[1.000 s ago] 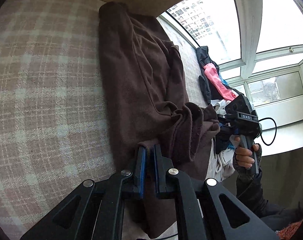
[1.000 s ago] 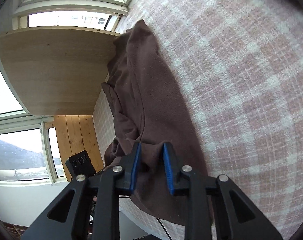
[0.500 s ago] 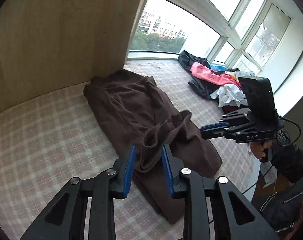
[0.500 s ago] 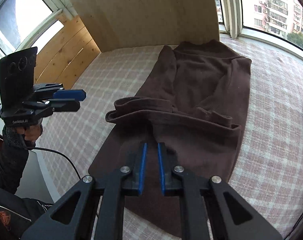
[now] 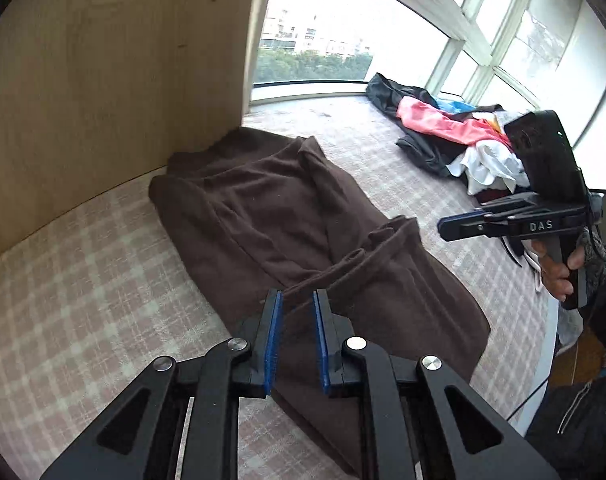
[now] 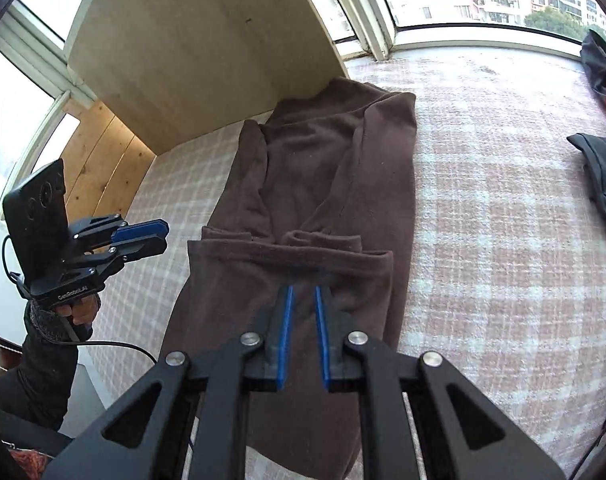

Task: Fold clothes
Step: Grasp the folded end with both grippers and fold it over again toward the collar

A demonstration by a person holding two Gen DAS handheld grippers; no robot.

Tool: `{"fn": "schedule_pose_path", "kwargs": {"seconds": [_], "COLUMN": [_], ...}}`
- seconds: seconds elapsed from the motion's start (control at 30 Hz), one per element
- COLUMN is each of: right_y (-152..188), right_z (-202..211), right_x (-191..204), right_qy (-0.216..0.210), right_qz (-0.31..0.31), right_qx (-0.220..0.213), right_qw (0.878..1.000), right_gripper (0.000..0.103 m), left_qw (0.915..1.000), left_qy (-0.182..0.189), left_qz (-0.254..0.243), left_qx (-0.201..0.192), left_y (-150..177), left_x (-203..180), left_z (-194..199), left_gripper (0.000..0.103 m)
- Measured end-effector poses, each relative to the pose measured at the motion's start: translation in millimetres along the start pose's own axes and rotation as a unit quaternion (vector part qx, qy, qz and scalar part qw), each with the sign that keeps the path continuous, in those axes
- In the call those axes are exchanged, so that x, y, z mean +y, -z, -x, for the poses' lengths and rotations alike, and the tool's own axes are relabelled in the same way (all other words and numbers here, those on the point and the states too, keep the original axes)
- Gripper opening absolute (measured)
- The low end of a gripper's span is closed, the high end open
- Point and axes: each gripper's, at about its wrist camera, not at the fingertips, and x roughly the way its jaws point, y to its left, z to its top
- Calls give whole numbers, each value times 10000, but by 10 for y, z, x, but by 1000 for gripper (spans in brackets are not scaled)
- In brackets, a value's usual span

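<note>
Checked bedding by a bay window, brown garment laid out lengthwise, both tools raised off it.

Left wrist view: the checked mattress cover (image 5: 83,300) carries the brown garment (image 5: 287,216), long axis running from upper left to lower right, neck end toward the wooden panel (image 5: 115,72). The left tool (image 5: 297,312) hangs above the folded-up hem, its jaws closing on nothing. A clothes pile (image 5: 455,136) lies at upper right.

Right wrist view: the garment runs straight up the frame from the right tool (image 6: 303,300), which is nearly clenched, empty, and the nearer one to the hem band.
</note>
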Motion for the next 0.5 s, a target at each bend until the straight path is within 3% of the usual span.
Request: {"fn": "schedule_pose_path", "kwargs": {"seconds": [0.1, 0.17, 0.2, 0.3, 0.37, 0.47, 0.5], "right_y": [-59, -74, -71, -63, -117, -335, -455], "right_z": [-314, -497, -508, -423, -287, -36, 22], "right_x": [94, -76, -208, -478, -438, -425, -436], "right_qy": [154, 356, 70, -304, -128, -285, -136], "right_qz": [223, 89, -120, -695, -551, -371, -273], "right_qx": [212, 391, 351, 411, 312, -110, -260], "right_qw": [9994, 9986, 9993, 9963, 9979, 9988, 9992], "right_gripper": [12, 2, 2, 0, 4, 13, 19], "left_qw": [9978, 9967, 9965, 9936, 9921, 9965, 9981], "left_qy": [553, 627, 611, 1028, 1093, 723, 525], "left_qz": [-297, -273, -164, 249, 485, 284, 248], "left_qx": [229, 442, 547, 391, 390, 320, 220], "left_y": [-10, -5, 15, 106, 144, 70, 10], "left_x": [-226, -243, -179, 54, 136, 172, 237], "left_z": [-232, -512, -650, -705, -651, -474, -406], "left_gripper": [19, 21, 13, 7, 2, 3, 15]}}
